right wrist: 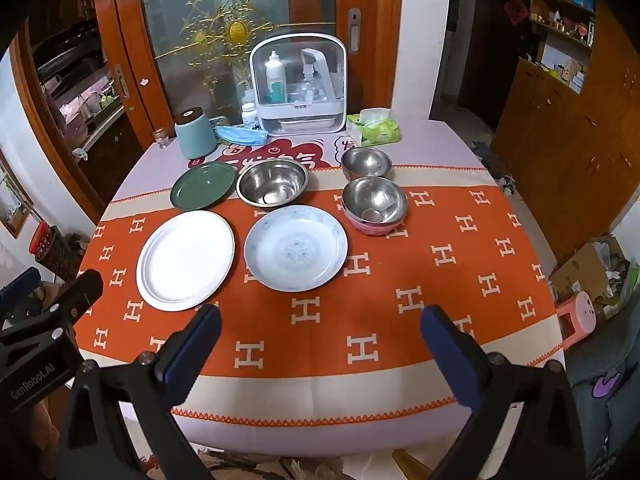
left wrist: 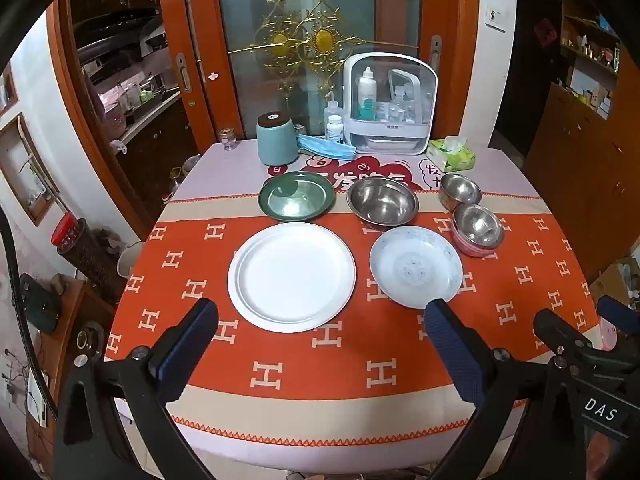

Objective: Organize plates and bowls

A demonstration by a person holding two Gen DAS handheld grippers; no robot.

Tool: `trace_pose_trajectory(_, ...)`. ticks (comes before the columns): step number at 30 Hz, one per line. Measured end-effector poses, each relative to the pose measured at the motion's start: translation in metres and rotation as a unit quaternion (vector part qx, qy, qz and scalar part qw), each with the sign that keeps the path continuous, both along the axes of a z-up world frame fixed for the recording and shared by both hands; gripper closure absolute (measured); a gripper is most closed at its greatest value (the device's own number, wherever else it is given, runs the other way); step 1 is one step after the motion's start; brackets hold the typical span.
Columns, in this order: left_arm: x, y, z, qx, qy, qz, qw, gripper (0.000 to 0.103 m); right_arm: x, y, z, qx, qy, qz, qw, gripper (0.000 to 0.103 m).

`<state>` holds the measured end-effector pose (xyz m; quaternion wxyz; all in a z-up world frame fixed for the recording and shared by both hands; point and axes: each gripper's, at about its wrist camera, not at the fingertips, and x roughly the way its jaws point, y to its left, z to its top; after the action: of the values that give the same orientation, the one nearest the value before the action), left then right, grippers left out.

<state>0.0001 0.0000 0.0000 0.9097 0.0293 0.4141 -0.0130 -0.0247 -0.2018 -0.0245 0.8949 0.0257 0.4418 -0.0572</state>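
Black-framed, blue-padded tongs occupy the foreground of both wrist views. Left gripper point(left wrist: 320, 320) is tilted down toward the table, jaws spread wide, nothing between the pads; its tips hang over the near edge of the white plate point(left wrist: 291, 277) and the patterned plate point(left wrist: 416, 266), contact with either not discernible. Right gripper point(right wrist: 320, 320) is pitched down likewise, jaws wide and empty, above bare orange tablecloth point(right wrist: 400, 264) — well short of the dishes. Each tool shows at the margin of the other's view.

Count of task items, all on the cloth:
- Plates, three: white plate at near left; patterned plate just to its right; green plate point(left wrist: 297, 199) behind the white one.
- Steel bowls, three: large steel bowl point(left wrist: 382, 203) beside the green plate; small steel bowl point(left wrist: 460, 191) at far right; a second small steel bowl point(left wrist: 478, 225) seated inside a pink bowl point(left wrist: 476, 249).
- Pink bowls, one.

At the far edge: one teal canister point(left wrist: 277, 139), one blue face mask point(left wrist: 326, 148), one clear storage box point(left wrist: 390, 102) holding bottles, one green tissue pack point(left wrist: 451, 154).
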Motion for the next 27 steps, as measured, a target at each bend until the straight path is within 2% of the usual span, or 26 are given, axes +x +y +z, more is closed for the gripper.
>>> trace_pose_trajectory(27, 0.009, 0.004, -0.004, -0.013, 0.001, -0.010, 0.9999, 0.001, 0.012, 0.005, -0.003, 0.005, -0.004, 0.007, 1.000, 0.003)
